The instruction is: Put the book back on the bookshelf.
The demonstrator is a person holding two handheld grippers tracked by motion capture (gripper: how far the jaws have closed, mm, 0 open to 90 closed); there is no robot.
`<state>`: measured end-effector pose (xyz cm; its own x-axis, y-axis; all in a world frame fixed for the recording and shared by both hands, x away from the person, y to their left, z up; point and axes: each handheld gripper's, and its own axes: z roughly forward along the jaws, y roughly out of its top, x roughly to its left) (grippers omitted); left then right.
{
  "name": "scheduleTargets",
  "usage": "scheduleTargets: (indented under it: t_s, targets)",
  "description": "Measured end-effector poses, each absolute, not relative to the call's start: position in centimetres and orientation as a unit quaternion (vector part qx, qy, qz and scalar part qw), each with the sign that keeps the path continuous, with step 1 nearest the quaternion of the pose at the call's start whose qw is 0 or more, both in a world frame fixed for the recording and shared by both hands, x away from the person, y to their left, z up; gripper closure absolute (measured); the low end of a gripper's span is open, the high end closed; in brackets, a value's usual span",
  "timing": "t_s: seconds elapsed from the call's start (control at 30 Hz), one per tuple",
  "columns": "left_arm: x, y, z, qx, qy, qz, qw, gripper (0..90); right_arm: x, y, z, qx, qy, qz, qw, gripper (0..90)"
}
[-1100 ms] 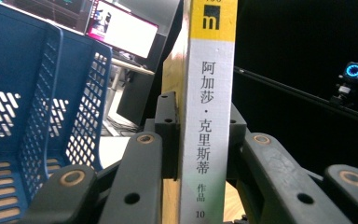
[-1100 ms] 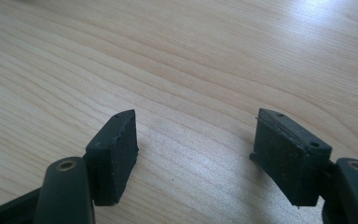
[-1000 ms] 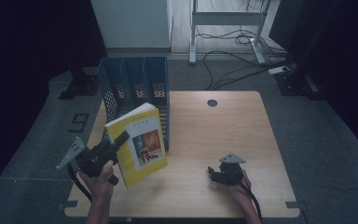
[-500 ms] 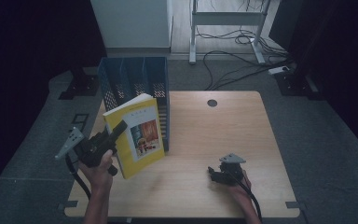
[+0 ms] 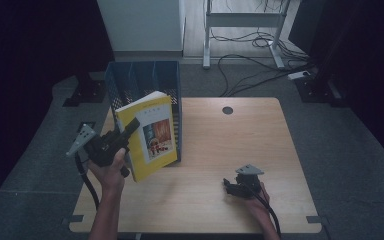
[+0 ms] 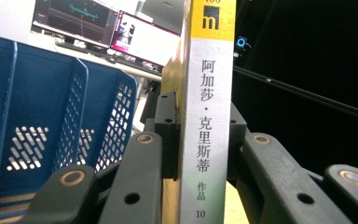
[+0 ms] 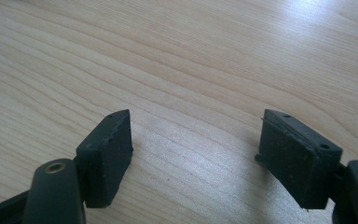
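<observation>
A yellow book [image 5: 147, 135] was held upright by its spine, clamped between the left gripper's [image 5: 125, 134] jaws beside a blue file rack [image 5: 145, 82]; the right gripper's [image 7: 196, 154] jaws were parted over the bare desk [image 5: 260, 145].

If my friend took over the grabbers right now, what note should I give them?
Left gripper: shut on the yellow book, its jaws clamping the spine. The book is lifted and tilted, right in front of the blue file rack.
Right gripper: open, holding nothing, low over the wooden table at the near right.
Done: book picked up and brought to the rack.
Left: it looks meant for one of the rack's slots, so probably slide it in and let go. Keep it from bumping the dividers.
</observation>
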<state>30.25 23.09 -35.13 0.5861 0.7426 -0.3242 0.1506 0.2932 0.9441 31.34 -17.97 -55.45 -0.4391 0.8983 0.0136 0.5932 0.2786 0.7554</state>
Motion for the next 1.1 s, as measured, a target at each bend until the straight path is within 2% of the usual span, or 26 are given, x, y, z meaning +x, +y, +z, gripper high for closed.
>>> scheduleTargets:
  t_s: [1.1]
  targets:
    - [36.1, 21.5, -34.0, 0.557, 0.441, 0.243, 0.661, 75.4, 31.3, -18.1, -55.5, 0.488, 0.768, 0.354, 0.217, 24.7]
